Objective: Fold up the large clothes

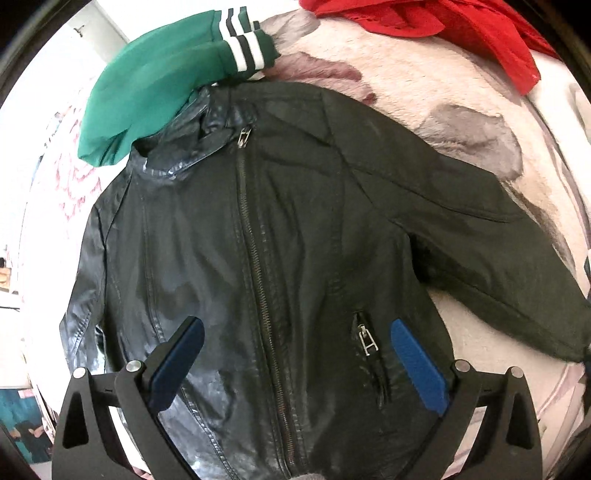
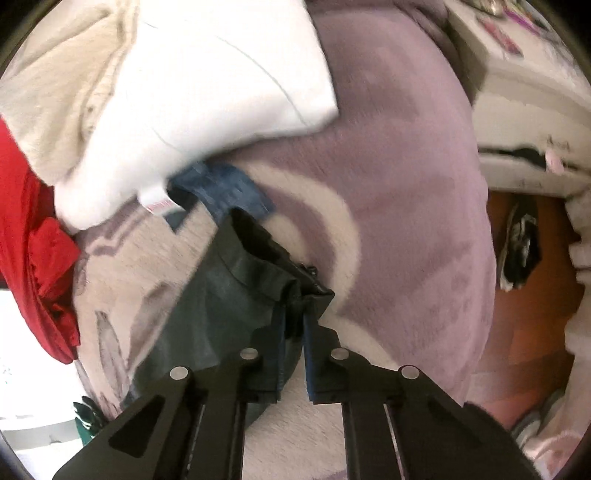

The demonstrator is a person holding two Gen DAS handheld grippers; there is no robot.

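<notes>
Closest in the right wrist view, the right gripper [image 2: 293,314] has its two blue pads pressed tight on the cuff end of the sleeve [image 2: 236,295] of the shiny black leather jacket with a long metal zip [image 1: 258,258]. So this claw is closed and holding the sleeve. In the left wrist view, the left gripper [image 1: 295,354] has its blue pads wide apart. It hangs over the bottom of the jacket, with the zip between the pads, and I cannot tell if it touches the leather. The jacket lies flat, front side up and zipped shut, on the soft pale blanket with grey and purple flower shapes [image 1: 424,96]. One sleeve sticks out to the right in that view. The step now looks like folding that sleeve in over the chest. To do it well, the right claw should lift the cuff only a little and carry it across so it lies straight, with no twist. The left claw could press down on the body so the slippery leather does not slide. Farther off, a green top with black and white striped cuffs [image 1: 147,92] sits touching the collar, and a red cloth [image 1: 443,26] lies well apart at the far edge. A white pillow [image 2: 203,92] lies beyond the sleeve.
</notes>
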